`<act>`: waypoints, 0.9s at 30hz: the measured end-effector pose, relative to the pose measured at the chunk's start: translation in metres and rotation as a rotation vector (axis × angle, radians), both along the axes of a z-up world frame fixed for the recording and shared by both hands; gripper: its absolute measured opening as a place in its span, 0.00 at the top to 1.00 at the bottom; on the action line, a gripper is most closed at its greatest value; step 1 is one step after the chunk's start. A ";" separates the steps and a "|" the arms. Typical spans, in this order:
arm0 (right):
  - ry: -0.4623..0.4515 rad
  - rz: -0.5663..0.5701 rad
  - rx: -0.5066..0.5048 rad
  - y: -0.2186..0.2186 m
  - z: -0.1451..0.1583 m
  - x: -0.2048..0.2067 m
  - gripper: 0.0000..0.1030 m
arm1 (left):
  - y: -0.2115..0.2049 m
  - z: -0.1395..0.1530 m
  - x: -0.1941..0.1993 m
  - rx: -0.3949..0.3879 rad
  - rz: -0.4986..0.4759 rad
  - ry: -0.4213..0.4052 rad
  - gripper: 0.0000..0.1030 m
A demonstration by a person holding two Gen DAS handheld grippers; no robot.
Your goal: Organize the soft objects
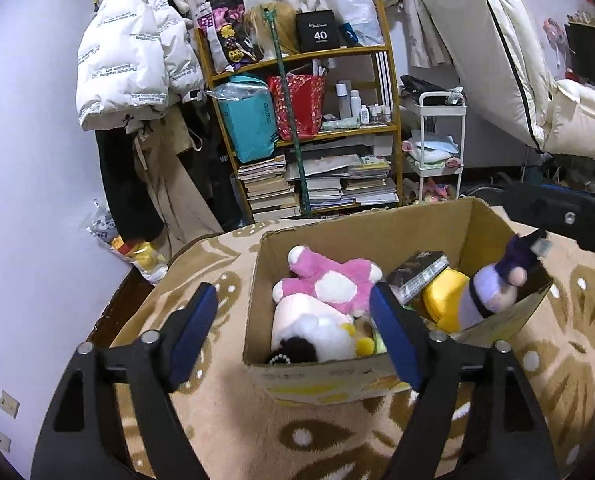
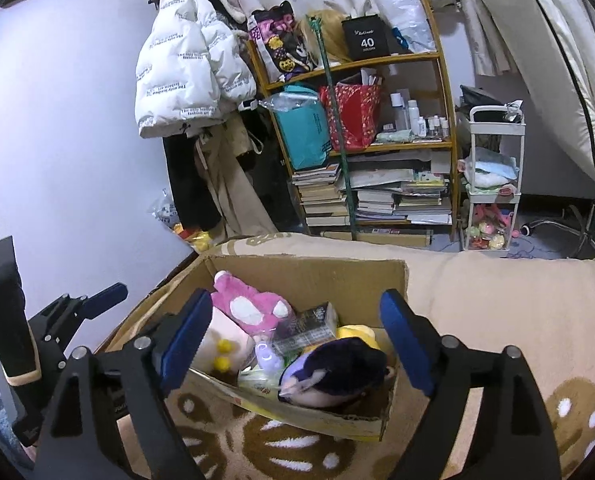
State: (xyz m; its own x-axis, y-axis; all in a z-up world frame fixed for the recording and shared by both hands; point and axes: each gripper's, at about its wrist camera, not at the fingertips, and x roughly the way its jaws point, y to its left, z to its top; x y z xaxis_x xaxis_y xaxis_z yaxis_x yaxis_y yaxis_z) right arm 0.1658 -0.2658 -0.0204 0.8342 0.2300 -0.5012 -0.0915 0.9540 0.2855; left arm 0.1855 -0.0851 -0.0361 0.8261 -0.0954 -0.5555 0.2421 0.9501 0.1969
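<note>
A cardboard box (image 1: 309, 376) stands on a beige patterned blanket (image 1: 201, 412). In it lie a pink plush (image 1: 333, 280), a white plush with black hair (image 1: 317, 332), a yellow plush (image 1: 445, 296), a dark packet (image 1: 417, 272) and a dark-haired doll (image 1: 489, 292) leaning at the right wall. My left gripper (image 1: 293, 292) stands open over the box's near left corner, nothing between its pads. My right gripper (image 2: 297, 296) is open above the box (image 2: 305, 416), with the doll (image 2: 333, 368) lying free below it. One blue finger (image 2: 105, 296) of the left gripper shows at the left.
Behind the bed are a wooden shelf (image 1: 297, 128) crammed with books and bags, a white jacket (image 1: 133, 56) hanging at the left, a small white trolley (image 1: 441, 148) and a propped mattress (image 1: 497, 48). A bag of toys (image 1: 137, 252) sits by the wall.
</note>
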 end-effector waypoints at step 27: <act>-0.121 -0.028 -0.140 0.015 0.063 -0.137 0.00 | 0.068 0.088 -0.139 -0.086 0.077 -0.161 0.02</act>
